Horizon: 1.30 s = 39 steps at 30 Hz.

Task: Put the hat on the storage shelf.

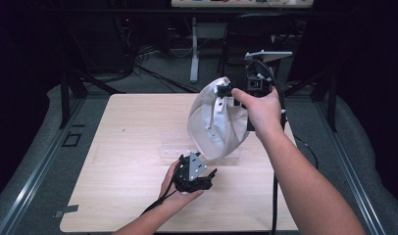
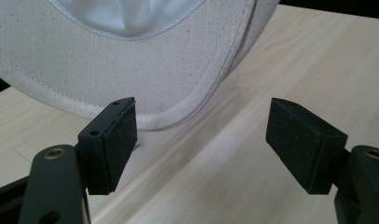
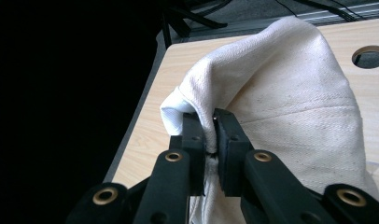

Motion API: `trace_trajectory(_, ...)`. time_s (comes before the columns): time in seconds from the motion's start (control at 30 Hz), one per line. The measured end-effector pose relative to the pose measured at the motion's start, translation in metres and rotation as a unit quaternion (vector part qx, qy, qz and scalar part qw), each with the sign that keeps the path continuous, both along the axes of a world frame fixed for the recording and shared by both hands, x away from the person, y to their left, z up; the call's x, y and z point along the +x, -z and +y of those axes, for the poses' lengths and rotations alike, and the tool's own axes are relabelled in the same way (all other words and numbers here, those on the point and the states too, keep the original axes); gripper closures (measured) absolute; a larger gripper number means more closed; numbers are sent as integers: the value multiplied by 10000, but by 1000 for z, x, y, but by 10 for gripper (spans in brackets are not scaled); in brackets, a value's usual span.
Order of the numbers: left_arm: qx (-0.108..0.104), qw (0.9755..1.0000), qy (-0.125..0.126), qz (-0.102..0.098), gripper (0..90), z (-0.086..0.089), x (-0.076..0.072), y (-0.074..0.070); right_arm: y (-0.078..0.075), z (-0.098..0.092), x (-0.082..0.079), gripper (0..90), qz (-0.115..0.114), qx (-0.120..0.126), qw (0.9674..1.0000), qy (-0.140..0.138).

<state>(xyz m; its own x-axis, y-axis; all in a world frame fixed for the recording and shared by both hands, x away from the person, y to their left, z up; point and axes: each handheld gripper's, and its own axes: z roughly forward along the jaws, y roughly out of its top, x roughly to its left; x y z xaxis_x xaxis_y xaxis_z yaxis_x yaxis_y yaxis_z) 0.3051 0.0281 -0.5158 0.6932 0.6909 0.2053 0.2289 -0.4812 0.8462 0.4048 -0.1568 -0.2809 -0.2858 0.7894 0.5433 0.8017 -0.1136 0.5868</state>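
A cream cloth cap [image 1: 214,122] hangs above the middle of the wooden table [image 1: 128,127], its brim pointing down. My right gripper [image 1: 225,91] is shut on the cap's upper back edge; in the right gripper view the jaws [image 3: 210,130] pinch a fold of the fabric [image 3: 281,93]. My left gripper [image 1: 208,176] is held low near the table's front, just below the brim. In the left gripper view its jaws [image 2: 201,126] stand wide open with nothing between them, and the brim's underside [image 2: 131,60] hangs close above and beyond the left pad [image 2: 115,140].
A clear plastic piece [image 1: 175,147] lies flat on the table under the cap. A round hole [image 3: 369,56] is cut into the tabletop. Beyond the far edge stand a dark chair [image 1: 256,29], a white table leg [image 1: 193,49] and floor cables.
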Motion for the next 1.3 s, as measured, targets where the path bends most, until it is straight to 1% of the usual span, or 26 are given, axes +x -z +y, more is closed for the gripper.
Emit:
trace_trajectory(0.03,10,10000,-35,-14,253,-2,2,0,-1,1,1,834,-6,-4,10000,16)
trace_trajectory(0.13,-102,9998,-185,-16,254,-8,10,-2,-2,4,5,834,-8,-66,10000,37)
trace_trajectory(0.17,-103,9996,-246,-48,256,-9,11,-2,-2,6,6,834,3,-60,10000,75)
trace_trajectory(0.23,-169,9992,-357,-70,270,-11,15,-4,-1,7,8,834,-3,-45,10000,73)
trace_trajectory(0.27,-113,9992,-389,-54,281,-11,17,-5,-1,8,9,833,19,-36,10000,91)
trace_trajectory(0.33,-65,9988,-474,-41,327,-12,22,-6,0,10,10,834,52,-52,9999,109)
trace_trajectory(0.37,-43,9986,-528,-18,363,-11,24,-7,0,11,11,834,54,-55,9999,103)
trace_trajectory(0.43,-27,9983,-575,70,426,-8,28,-8,0,13,12,834,45,-65,9999,111)
trace_trajectory(0.53,49,9970,-757,131,501,-2,32,-7,0,14,12,833,16,-80,9999,101)
trace_trajectory(0.6,1,9965,-808,204,580,4,35,-7,-1,14,13,833,38,-83,9999,122)
trace_trajectory(0.73,-7,9967,-787,208,636,11,36,-9,0,13,14,833,48,-107,9998,160)
trace_trajectory(0.87,7,9972,-732,158,693,15,36,-12,-1,12,14,832,49,-120,9998,178)
trace_trajectory(0.93,-41,9974,-691,175,723,17,36,-13,-2,12,14,832,34,-120,9998,178)
trace_trajectory(1.13,-62,9981,-590,169,757,19,37,-15,-5,13,14,832,3,-131,9997,185)
trace_trajectory(1.23,-134,9985,-500,200,776,19,37,-15,-5,14,14,831,-2,-164,9997,163)
trace_trajectory(1.3,-154,9988,-436,165,789,19,36,-16,-5,15,15,834,-11,-174,9997,146)
